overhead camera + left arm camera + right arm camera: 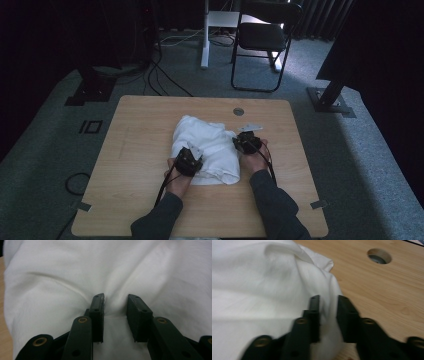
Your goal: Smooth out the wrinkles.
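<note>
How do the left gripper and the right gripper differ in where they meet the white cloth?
The left gripper sits over the middle of the white cloth, with fabric on every side; the right gripper works the cloth's edge, bare wooden table beside it. In the high view the left gripper is at the cloth's near left part, the right gripper at its right side. Both have cloth bunched between partly closed jaws.
</note>
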A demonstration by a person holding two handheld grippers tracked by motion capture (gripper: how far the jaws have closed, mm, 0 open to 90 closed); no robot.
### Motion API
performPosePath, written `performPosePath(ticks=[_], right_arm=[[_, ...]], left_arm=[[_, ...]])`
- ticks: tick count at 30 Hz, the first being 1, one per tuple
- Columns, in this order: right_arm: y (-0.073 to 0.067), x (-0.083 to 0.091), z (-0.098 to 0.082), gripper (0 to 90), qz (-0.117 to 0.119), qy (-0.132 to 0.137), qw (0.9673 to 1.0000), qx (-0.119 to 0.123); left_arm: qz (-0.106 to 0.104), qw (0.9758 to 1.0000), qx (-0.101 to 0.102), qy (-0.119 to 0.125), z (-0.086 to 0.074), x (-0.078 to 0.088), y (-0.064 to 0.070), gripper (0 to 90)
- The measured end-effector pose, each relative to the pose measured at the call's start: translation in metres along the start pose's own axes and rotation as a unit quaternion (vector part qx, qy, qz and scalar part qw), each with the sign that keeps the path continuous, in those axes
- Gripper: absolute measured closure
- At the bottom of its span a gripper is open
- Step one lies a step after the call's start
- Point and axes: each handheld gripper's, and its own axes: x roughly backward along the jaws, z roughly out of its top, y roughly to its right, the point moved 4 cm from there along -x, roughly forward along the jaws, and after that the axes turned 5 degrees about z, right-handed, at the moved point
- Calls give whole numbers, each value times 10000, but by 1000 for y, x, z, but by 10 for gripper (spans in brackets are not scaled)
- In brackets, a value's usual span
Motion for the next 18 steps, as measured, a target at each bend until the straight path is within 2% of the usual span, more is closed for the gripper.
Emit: performPosePath(ticks=[1,2,3,5,6,7,8,9,10,11,13,18], right_arm=[[0,0,0,646,0,0,10000,0],[-1,14,-3,562,66,161,9998,-90],[-2,19,-5,541,102,188,9997,-98],[-3,35,-12,503,169,308,9992,-169],[-4,43,-16,489,205,392,9988,-220],[-4,43,-16,489,205,392,9988,-220],[-6,64,-30,467,293,523,9979,-251],[-7,71,-34,460,308,565,9976,-253],[-7,76,-38,457,304,590,9975,-245],[-7,76,-38,457,304,590,9975,-245],[-3,91,-56,445,142,620,9977,-239],[6,99,-80,436,59,452,9982,-386]], left_arm=[[-358,9992,153,87,4,3,-3,661],[-486,9986,176,113,5,7,-3,569],[-709,9971,195,203,6,17,-2,543],[-923,9947,179,420,6,35,0,515],[-978,9935,108,566,5,48,0,504],[-978,9935,108,566,5,48,0,492],[-1040,9919,93,727,2,67,-5,486],[-1036,9917,70,752,1,72,-8,484],[-1000,9920,40,770,-2,79,-12,477],[-1000,9920,40,770,-2,79,-12,475],[-908,9925,70,816,-9,91,-24,473],[-788,9937,265,747,-22,100,-43,467]])
